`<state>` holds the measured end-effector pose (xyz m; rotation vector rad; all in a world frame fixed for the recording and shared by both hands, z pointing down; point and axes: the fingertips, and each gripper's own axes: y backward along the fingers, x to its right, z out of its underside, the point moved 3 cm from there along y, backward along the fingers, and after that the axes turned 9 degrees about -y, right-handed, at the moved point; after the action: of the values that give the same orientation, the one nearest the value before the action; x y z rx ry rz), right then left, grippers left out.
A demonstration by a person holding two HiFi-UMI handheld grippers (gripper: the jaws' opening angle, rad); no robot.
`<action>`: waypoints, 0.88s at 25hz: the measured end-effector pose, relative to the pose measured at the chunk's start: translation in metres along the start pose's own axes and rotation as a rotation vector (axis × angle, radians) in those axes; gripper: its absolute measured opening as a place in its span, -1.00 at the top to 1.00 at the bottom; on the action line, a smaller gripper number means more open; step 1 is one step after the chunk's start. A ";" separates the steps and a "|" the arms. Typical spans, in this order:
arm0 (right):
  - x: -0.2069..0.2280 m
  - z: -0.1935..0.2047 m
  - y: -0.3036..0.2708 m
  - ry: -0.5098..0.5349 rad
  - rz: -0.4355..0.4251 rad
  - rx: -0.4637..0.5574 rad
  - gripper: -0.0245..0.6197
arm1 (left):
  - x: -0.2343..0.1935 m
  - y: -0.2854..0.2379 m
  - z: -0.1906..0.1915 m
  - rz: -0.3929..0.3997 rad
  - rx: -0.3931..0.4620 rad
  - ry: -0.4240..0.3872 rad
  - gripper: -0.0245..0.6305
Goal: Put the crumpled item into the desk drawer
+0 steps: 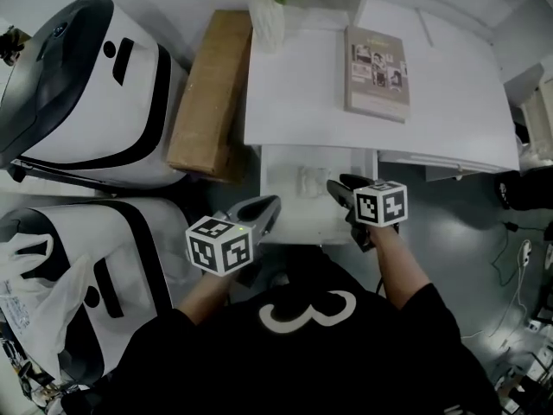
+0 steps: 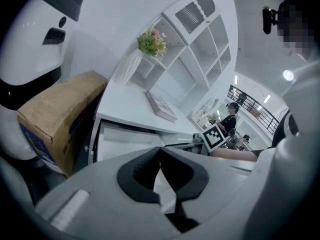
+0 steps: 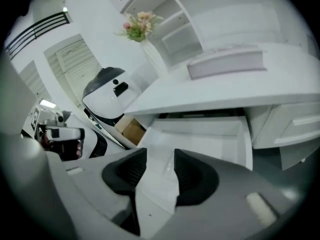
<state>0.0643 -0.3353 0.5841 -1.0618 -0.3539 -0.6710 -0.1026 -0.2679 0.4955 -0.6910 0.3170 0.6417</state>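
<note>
The crumpled item lies in the open desk drawer; it is pale and hard to make out against the white floor. The right gripper has its jaws apart near the item, gripping nothing. The left gripper has its jaws together and empty.

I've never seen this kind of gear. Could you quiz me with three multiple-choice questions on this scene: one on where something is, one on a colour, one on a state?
1. Where is the crumpled item?
A on the desktop
B in the drawer
C on the floor

2. What colour is the cardboard box?
A brown
B red
C green

3. How do the right gripper jaws stand?
A shut on the crumpled item
B shut, empty
C apart

Answers:
1 B: it lies on the open drawer's white floor.
2 A: its sides are plain brown.
3 C: the dark pads stand apart, pressing on nothing.
</note>
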 end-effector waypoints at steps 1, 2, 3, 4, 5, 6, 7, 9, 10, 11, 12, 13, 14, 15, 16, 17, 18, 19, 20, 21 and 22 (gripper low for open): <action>-0.012 -0.002 0.011 0.016 -0.019 0.024 0.40 | 0.005 0.005 0.000 0.010 0.007 0.002 0.90; -0.024 -0.004 0.023 0.032 -0.039 0.048 0.41 | 0.010 0.010 -0.001 0.020 0.013 0.001 0.90; -0.036 -0.007 0.035 0.048 -0.059 0.073 0.43 | 0.015 0.015 -0.002 0.029 0.018 -0.002 0.90; -0.048 -0.009 0.046 0.065 -0.077 0.100 0.47 | 0.019 0.020 -0.003 0.036 0.024 -0.007 0.90; -0.059 -0.011 0.057 0.080 -0.091 0.129 0.51 | 0.023 0.025 -0.005 0.042 0.030 -0.014 0.90; -0.069 -0.011 0.067 0.093 -0.103 0.157 0.52 | 0.028 0.030 -0.007 0.049 0.036 -0.022 0.90; -0.079 -0.011 0.077 0.102 -0.113 0.187 0.53 | 0.033 0.034 -0.009 0.056 0.043 -0.033 0.90; -0.095 -0.009 0.097 0.112 -0.130 0.246 0.62 | 0.044 0.044 -0.015 0.076 0.062 -0.059 0.90; -0.103 -0.008 0.107 0.117 -0.139 0.272 0.67 | 0.050 0.048 -0.019 0.087 0.071 -0.073 0.90; -0.111 -0.006 0.116 0.123 -0.146 0.296 0.71 | 0.056 0.053 -0.022 0.099 0.079 -0.087 0.90; -0.118 -0.004 0.124 0.131 -0.153 0.314 0.75 | 0.063 0.057 -0.023 0.110 0.086 -0.100 0.90; -0.126 -0.001 0.132 0.141 -0.162 0.329 0.79 | 0.069 0.062 -0.025 0.121 0.091 -0.114 0.90; -0.134 0.002 0.140 0.152 -0.173 0.341 0.83 | 0.076 0.066 -0.026 0.132 0.095 -0.128 0.90; -0.142 0.005 0.148 0.164 -0.186 0.353 0.88 | 0.082 0.071 -0.027 0.142 0.099 -0.140 0.90; -0.150 0.008 0.156 0.178 -0.198 0.368 0.90 | 0.089 0.075 -0.029 0.153 0.105 -0.152 0.90; -0.157 0.009 0.164 0.192 -0.207 0.388 0.91 | 0.095 0.079 -0.030 0.162 0.113 -0.163 0.90; -0.163 0.010 0.173 0.207 -0.211 0.411 0.91 | 0.101 0.083 -0.032 0.171 0.121 -0.174 0.90; -0.169 0.012 0.181 0.221 -0.210 0.435 0.91 | 0.106 0.087 -0.033 0.177 0.129 -0.187 0.90; -0.172 0.013 0.188 0.232 -0.205 0.457 0.91 | 0.111 0.090 -0.034 0.180 0.135 -0.202 0.90; -0.175 0.015 0.195 0.238 -0.197 0.479 0.91 | 0.116 0.094 -0.035 0.182 0.140 -0.219 0.89; -0.177 0.016 0.202 0.239 -0.187 0.498 0.91 | 0.121 0.098 -0.036 0.183 0.145 -0.235 0.90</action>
<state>0.0651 -0.1976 0.3528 -0.4721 -0.3896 -0.8147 -0.0752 -0.1809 0.3646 -0.4448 0.2072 0.8576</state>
